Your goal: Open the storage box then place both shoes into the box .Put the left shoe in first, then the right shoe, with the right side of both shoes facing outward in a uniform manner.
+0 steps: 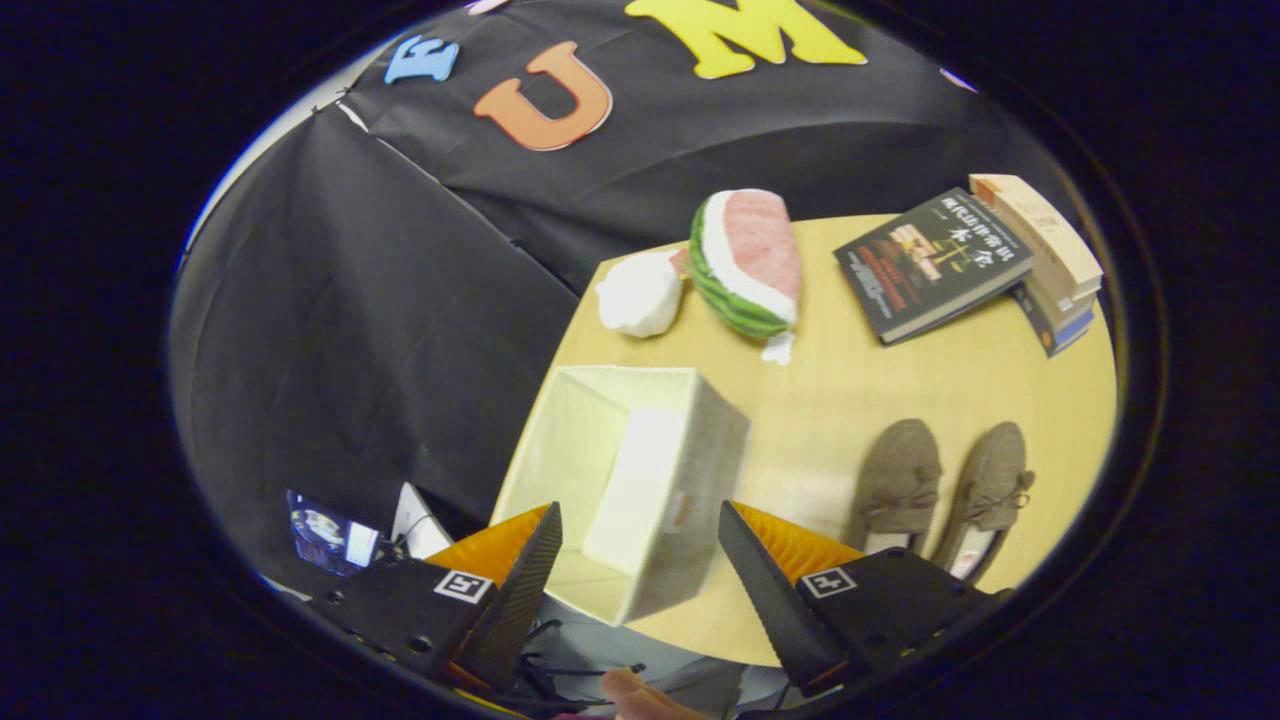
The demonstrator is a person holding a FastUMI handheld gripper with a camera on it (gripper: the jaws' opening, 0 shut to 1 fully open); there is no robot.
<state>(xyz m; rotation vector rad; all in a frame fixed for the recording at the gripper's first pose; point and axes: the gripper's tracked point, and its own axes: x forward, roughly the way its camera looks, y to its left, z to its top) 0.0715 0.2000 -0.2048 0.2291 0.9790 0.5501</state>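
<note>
A cream fabric storage box (640, 480) stands open on the wooden table (840, 390), its mouth facing up and its near corner lying between my fingers. My gripper (640, 570) hovers above that corner, open, with nothing held. Two brown suede shoes lie side by side to the right of the box: one shoe (897, 480) nearer the box and the other shoe (988, 490) beside it, toes pointing away from me. Their heels are partly hidden behind my right finger (770, 580).
Beyond the box lie a watermelon-slice plush (750, 262) and a white fluffy object (640, 293). A dark book (932, 262) and a stack of books (1045, 255) sit at the table's far right. A small screen (330, 532) shows below left. A person's finger (640, 695) shows under the gripper.
</note>
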